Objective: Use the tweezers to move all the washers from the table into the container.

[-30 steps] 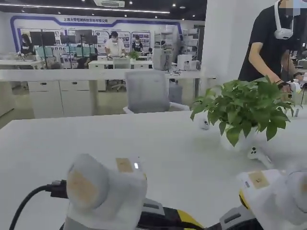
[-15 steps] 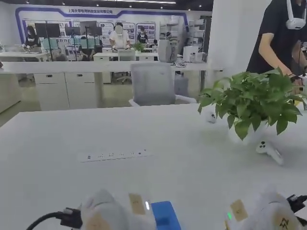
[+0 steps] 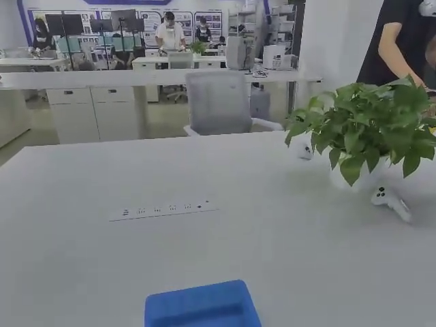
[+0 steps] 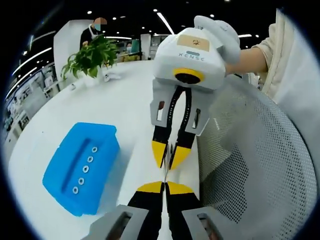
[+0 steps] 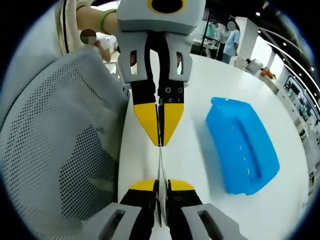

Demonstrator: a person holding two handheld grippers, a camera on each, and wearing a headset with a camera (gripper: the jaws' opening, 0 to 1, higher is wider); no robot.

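A blue container lies on the white table at the near edge of the head view. In the left gripper view several white washers sit in a row in the container's groove. My two grippers face each other tip to tip over the table's edge. The left gripper has its jaws pressed together. A thin metal strip, apparently the tweezers seen edge-on, is clamped in my right gripper and reaches the left gripper. I cannot tell whether the left one grips it.
A potted plant and a white controller stand at the right of the table. A power strip is set into its middle. A grey mesh chair is close beside the grippers. An office chair stands beyond the far edge.
The head camera has shifted. Both grippers, large at the bottom a second ago, have drawn back below the picture's edge. The blue container has come into sight.
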